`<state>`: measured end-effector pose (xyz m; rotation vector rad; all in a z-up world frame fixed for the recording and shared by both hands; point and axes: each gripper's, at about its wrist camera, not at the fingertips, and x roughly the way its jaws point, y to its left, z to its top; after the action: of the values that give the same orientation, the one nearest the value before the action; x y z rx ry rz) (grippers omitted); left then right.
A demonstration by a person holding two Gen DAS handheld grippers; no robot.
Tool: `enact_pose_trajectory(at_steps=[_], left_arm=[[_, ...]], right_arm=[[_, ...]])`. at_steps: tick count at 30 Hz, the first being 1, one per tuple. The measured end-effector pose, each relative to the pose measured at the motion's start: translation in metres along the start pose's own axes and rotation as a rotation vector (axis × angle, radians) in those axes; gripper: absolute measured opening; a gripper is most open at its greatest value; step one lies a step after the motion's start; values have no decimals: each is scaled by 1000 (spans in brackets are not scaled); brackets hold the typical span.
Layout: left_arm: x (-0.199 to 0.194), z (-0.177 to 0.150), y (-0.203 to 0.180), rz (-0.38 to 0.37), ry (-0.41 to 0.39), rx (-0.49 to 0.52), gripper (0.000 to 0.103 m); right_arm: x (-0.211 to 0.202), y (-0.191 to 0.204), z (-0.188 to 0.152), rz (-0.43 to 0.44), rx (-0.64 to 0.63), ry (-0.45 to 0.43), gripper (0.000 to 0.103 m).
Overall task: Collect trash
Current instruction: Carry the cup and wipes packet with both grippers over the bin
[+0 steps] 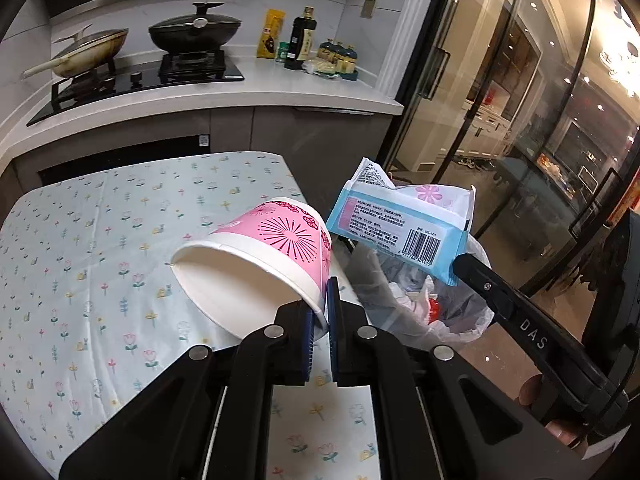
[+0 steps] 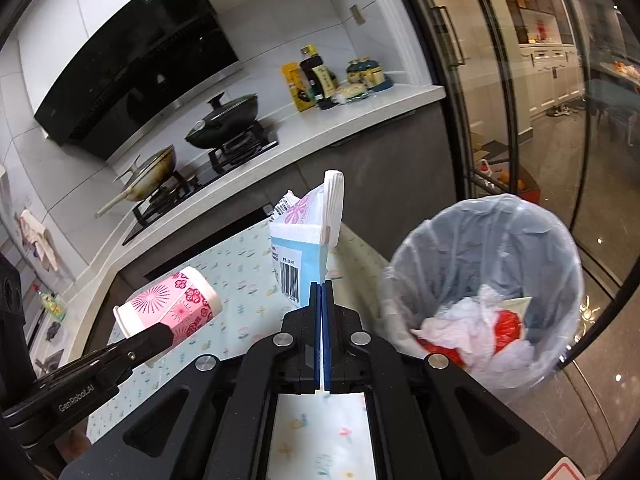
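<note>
Left gripper (image 1: 320,312) pinches the rim of a pink paper cup (image 1: 256,264), tilted on its side above the table's (image 1: 80,260) right edge; its white inside shows nothing in it. Right gripper (image 2: 322,292), fingers pressed together, clamps a corner of a blue-and-white wrapper (image 2: 304,240), held up over the table's right edge, just left of the bin (image 2: 484,280). Bin stands on the floor beside the table's right side, lined with a clear bag (image 2: 400,280). Inside: crumpled white plastic (image 2: 468,320) and something red (image 2: 506,326).
</note>
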<state>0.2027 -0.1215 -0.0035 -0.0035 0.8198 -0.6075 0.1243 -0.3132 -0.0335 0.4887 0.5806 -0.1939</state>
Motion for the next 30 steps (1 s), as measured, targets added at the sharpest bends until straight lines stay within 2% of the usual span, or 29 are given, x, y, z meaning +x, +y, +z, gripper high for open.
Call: enact_pose_trajectory(at_steps=[7,14,21,30], left_arm=[[23,5,-55,-51,23,60,6],[44,6,-91,-101,55,95,6],[70,2,-111,-132,99,124,6],[93,0,-120,-143,136,143,6]], right_arm=[[-18,-43,2,-63,19,-11,1],[-24,-76,4,-111,52,-15,1],[-19,-97,0,-144,83,-3,1],[-13,-106,-1,-169,98,8,1]])
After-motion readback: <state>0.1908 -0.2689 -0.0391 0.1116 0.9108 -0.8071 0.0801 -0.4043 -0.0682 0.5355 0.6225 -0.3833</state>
